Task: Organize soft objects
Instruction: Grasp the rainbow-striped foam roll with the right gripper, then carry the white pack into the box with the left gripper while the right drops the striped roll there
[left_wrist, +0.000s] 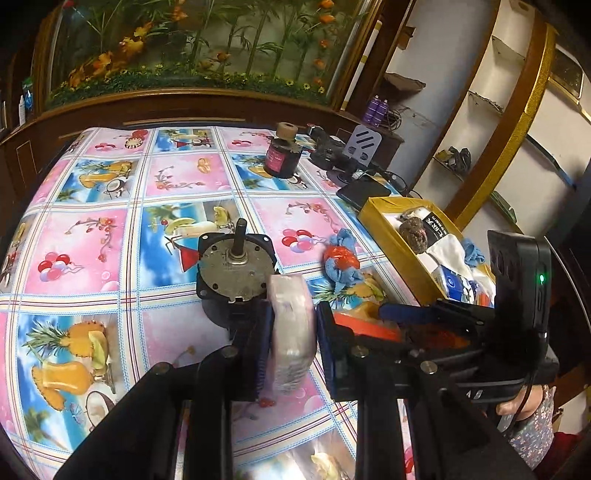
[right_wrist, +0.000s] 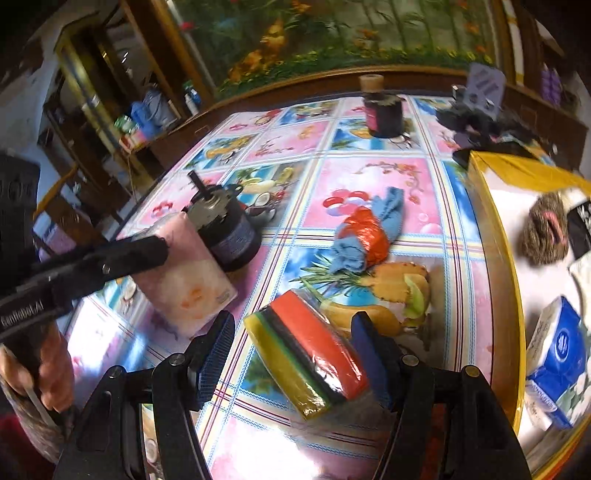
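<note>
Across the fruit-print surface (right_wrist: 369, 184) we see our left gripper (left_wrist: 291, 325) with jaws clamped on a pink tissue pack (left_wrist: 291, 332) (beside a motor (left_wrist: 232, 269)); our right gripper (right_wrist: 295, 354) has jaws wide, straddling a striped sponge pack (right_wrist: 306, 354) without touching.

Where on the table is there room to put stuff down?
Bare cloth lies left of the motor and between it and the dark jar. It is crowded by the yellow box, where the blue cloth bundle lies.
</note>
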